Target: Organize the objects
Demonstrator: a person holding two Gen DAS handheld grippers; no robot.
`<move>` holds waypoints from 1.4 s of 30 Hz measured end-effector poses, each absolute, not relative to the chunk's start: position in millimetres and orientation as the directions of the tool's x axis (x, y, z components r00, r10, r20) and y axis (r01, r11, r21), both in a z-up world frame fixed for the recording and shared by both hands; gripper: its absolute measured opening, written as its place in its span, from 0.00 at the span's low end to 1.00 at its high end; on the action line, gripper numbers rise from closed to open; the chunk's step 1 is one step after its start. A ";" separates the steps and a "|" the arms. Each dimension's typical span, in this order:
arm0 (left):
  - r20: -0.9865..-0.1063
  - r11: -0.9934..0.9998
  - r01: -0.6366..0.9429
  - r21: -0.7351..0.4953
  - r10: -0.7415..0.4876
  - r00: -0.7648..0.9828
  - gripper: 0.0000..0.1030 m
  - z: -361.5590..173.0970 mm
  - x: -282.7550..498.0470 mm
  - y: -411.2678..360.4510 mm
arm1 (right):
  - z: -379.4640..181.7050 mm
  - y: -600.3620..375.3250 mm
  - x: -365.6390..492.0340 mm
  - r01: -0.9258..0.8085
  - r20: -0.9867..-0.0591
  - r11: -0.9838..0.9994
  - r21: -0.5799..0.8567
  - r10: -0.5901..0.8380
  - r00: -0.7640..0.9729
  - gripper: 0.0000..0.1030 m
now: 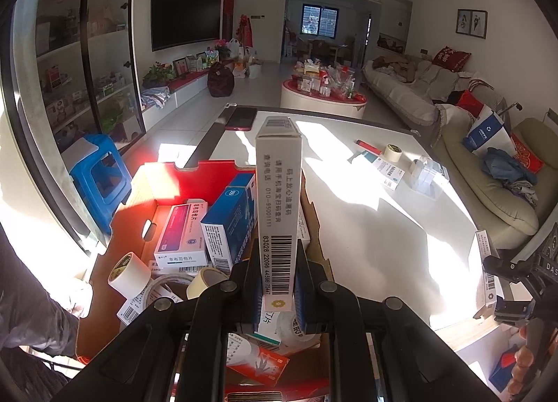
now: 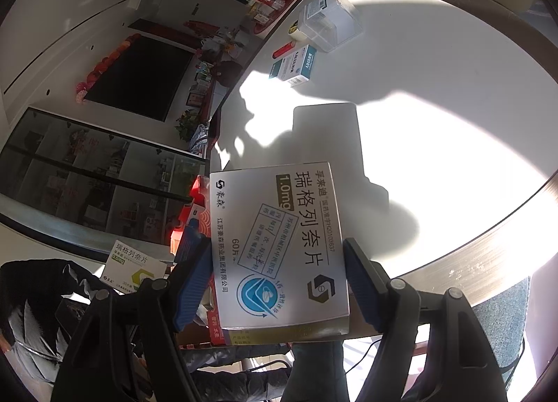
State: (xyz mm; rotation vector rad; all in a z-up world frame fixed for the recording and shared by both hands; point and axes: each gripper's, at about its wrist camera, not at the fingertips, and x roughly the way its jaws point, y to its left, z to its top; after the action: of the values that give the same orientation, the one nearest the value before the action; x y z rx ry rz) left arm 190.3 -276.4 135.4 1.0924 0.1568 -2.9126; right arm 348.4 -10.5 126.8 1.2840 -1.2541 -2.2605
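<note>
left hand-held gripper (image 1: pixel 279 292) clamps one box (image 1: pixel 279 199) | right hand-held gripper (image 2: pixel 279 283) grips one box (image 2: pixel 279 245) | surface (image 1: pixel 366 213), 1 o'clock: one tape roll (image 1: pixel 393 152)

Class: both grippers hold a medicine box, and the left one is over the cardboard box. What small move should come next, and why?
Probably lower the left gripper and release its narrow box into the cardboard box directly beneath, where other medicine boxes and tape rolls already lie.

The white medicine box (image 2: pixel 279 248) reads "瑞格列奈片", "1.0mg" and "60片".
</note>
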 end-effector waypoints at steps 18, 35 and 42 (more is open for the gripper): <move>-0.653 -0.994 0.078 -0.079 -0.007 -0.757 0.14 135.2 191.2 -280.5 | 127.0 -10.5 348.7 -0.182 -0.576 -0.596 0.782 -0.579 -0.578 0.71; -0.652 -0.993 0.088 -0.080 -0.015 -0.758 0.14 133.8 190.5 -285.0 | 126.6 -10.1 347.7 -0.182 -0.576 -0.595 0.782 -0.580 -0.577 0.71; -0.652 -0.993 0.093 -0.078 -0.019 -0.758 0.14 133.7 190.6 -287.1 | 126.9 -12.2 348.3 -0.184 -0.575 -0.594 0.783 -0.581 -0.576 0.71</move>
State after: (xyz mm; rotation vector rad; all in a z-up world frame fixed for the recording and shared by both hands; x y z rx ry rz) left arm 190.6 -287.1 133.7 1.0684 0.1626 -2.8860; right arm 348.3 -12.2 126.9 1.2863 -1.2568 -2.2559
